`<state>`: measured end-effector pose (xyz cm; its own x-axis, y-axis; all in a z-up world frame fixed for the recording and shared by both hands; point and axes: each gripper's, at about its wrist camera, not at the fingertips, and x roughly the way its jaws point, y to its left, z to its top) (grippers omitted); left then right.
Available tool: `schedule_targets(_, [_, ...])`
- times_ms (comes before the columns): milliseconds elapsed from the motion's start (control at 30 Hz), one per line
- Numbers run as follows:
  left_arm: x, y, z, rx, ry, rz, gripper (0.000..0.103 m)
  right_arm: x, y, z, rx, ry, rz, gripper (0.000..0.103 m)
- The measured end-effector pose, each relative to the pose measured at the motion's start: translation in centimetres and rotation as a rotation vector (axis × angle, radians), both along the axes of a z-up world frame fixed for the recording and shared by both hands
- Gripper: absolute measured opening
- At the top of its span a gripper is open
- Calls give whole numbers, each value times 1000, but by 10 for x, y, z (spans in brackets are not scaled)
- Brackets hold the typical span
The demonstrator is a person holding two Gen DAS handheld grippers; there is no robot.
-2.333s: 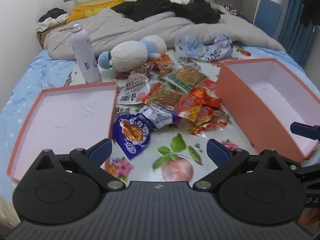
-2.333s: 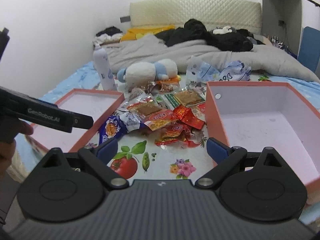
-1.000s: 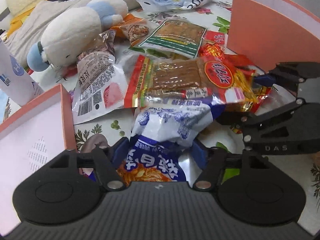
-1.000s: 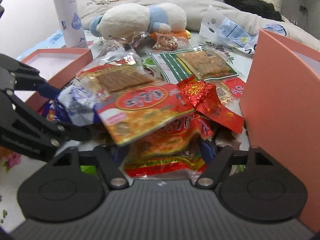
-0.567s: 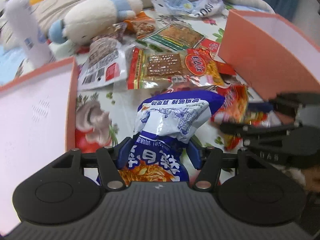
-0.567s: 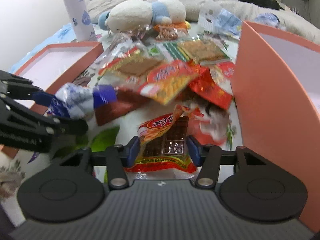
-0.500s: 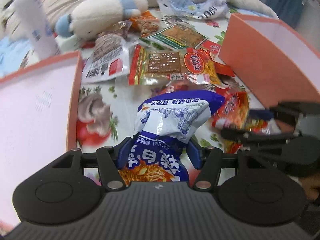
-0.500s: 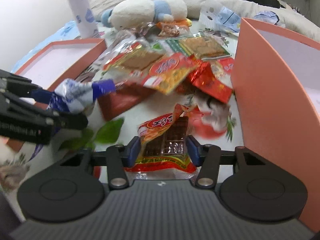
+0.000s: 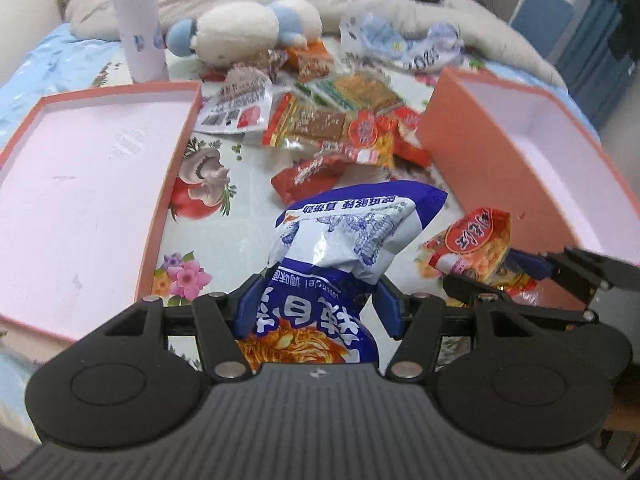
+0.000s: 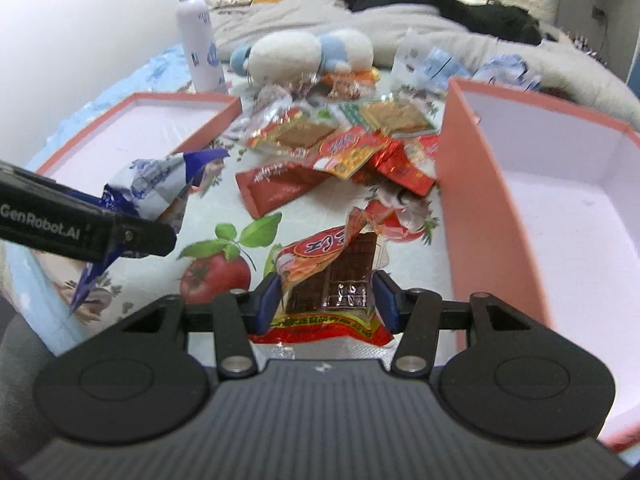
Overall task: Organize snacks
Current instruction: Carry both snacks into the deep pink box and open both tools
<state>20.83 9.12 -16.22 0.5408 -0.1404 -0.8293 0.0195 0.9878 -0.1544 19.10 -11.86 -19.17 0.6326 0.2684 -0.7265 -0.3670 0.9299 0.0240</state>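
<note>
My left gripper [image 9: 318, 304] is shut on a blue and white snack bag [image 9: 344, 236] and holds it above the flowered cloth. The bag also shows in the right wrist view [image 10: 160, 188], at the left. My right gripper [image 10: 324, 294] is shut on a red snack packet with a brown bar [image 10: 340, 276]; the packet shows in the left wrist view [image 9: 476, 248] too. A pile of snack packets [image 9: 336, 128] lies between a shallow pink lid [image 9: 80, 184] on the left and a deep pink box [image 9: 560, 160] on the right.
A plush toy [image 9: 240, 32], a white spray bottle [image 9: 140, 20] and a crumpled plastic bag [image 9: 400, 44] lie behind the pile. A loose red packet [image 10: 276, 188] lies on the cloth. Grey bedding lies further back.
Both grippers came down onto the pile, closed on a packet each, then lifted and drew back. The pile now lies further from both cameras.
</note>
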Motion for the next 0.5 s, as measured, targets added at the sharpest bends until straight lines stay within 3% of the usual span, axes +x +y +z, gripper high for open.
schedule_targets(500, [-36,-48,99,-69,-160,46,65,-56,-38,94,33,-186,-83,54])
